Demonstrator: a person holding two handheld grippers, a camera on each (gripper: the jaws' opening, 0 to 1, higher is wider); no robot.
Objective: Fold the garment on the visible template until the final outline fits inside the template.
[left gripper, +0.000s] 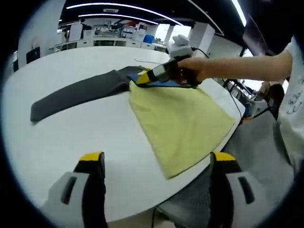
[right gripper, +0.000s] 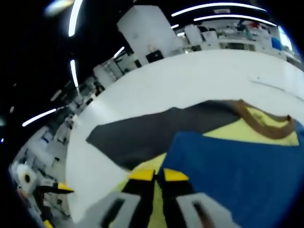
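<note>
On the white table lies a yellow-green cloth, with a long dark grey piece stretching off to its left. At its far edge a blue layer shows under my right gripper, held by a person's hand. In the right gripper view the blue layer covers the yellow cloth, which has a brown collar. The dark grey piece lies beyond. My right gripper is shut, with yellow fabric between its jaws. My left gripper hangs open over the near table edge, holding nothing.
The round white table ends close to the cloth's right corner, with grey floor and a chair beyond. The person's arm reaches in from the right. Desks and shelves line the far wall.
</note>
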